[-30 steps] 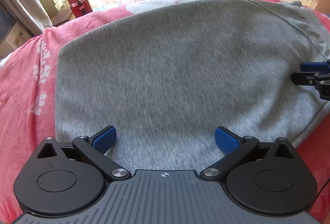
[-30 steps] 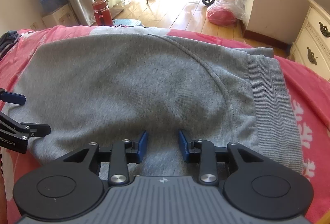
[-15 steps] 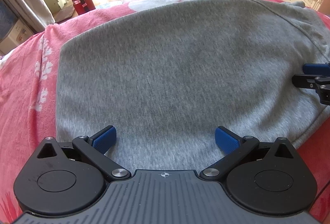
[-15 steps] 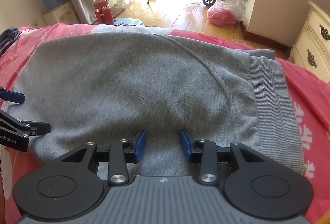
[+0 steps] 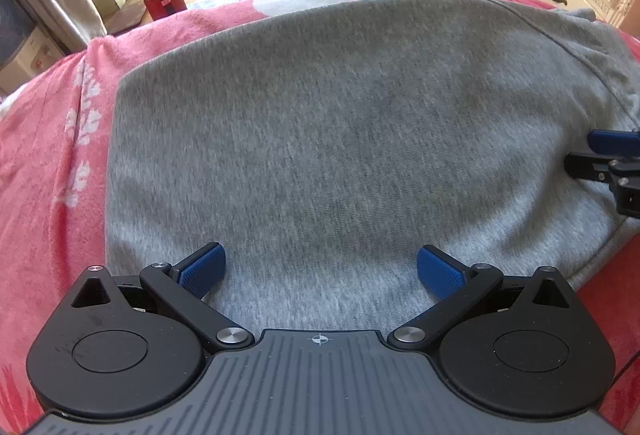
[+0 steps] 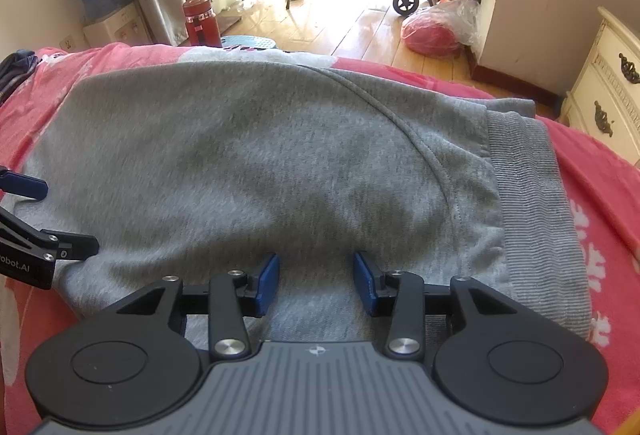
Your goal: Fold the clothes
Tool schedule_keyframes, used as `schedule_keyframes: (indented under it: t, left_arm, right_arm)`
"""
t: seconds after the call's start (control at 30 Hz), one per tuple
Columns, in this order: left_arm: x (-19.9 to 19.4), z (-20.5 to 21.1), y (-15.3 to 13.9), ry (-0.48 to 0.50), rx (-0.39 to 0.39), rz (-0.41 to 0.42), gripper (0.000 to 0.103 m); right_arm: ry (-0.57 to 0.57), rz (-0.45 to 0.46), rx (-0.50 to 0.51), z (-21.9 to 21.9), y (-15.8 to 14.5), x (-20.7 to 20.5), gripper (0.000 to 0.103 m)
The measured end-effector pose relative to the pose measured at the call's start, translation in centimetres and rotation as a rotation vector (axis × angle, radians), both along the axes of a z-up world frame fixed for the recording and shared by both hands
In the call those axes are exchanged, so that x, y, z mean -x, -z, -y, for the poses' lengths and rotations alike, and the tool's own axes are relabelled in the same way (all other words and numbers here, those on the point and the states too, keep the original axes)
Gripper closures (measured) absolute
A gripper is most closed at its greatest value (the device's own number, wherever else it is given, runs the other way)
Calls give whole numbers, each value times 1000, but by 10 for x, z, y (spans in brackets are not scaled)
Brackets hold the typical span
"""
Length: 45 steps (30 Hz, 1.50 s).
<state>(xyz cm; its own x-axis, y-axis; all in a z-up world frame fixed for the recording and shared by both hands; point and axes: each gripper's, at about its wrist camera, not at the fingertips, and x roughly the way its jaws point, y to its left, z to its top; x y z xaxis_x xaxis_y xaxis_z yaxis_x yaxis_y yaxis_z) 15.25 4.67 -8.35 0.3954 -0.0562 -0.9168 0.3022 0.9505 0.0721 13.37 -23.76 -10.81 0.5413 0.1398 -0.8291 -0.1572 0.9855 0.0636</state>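
Honestly, from where I'm standing the grey top [image 5: 320, 139] is lying flat on the pink blanket [image 5: 52, 163], already looking like a doubled-over slab with neat side edges, though I can't tell how many layers are in it. Left camera: the left gripper [image 5: 318, 271] hangs over the near edge with its jaws spread wide, blue pads well apart, nothing between them but the cloth lying underneath. The right gripper [image 5: 612, 159] pokes in from the side, over the garment's near right corner. Right camera: the right gripper [image 6: 316, 283] sits low at the near hem, jaws parted roughly halfway, with a strip of fabric showing in the gap, but the pads don't look like they're pinching it, so I'd say it has hold of nothing. The ribbed band [image 6: 532, 211] runs down the right edge, and a curved seam crosses the top. So this could be lining up to grab the near edge for another fold, or just having let go after laying one down; can't call it. If a fold is coming, both would need a bite on the same near edge, taking all the layers, and an even lift.
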Motion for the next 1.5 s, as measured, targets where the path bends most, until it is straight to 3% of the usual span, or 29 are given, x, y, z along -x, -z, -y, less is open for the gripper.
schedule_keyframes:
  t: [0.13,0.2,0.27,0.43,1.3,1.5]
  left_arm:
    - [0,-2,1,5,15,0,0]
    - [0,-2,2,3,20,1,0]
    - [0,-2,1,0,22,-1,0]
    - [-1,-3,1,-9,29,-2,0]
    - [5,-11,-1,13,65,55,0]
    - [6,-24,-14,34,170,63,0]
  right_arm:
    - [-4,-3,2,-6,1,0,51]
    - [-5,-5,4,-9,2,-1,43]
    - [-7,-6,5,-12,2,-1,26]
    - [-9,-8,7,-17,3,-1,14]
    - [-6,-9,3,-20,5,0,9]
    - [-7,-9,0,-20,5,1,8]
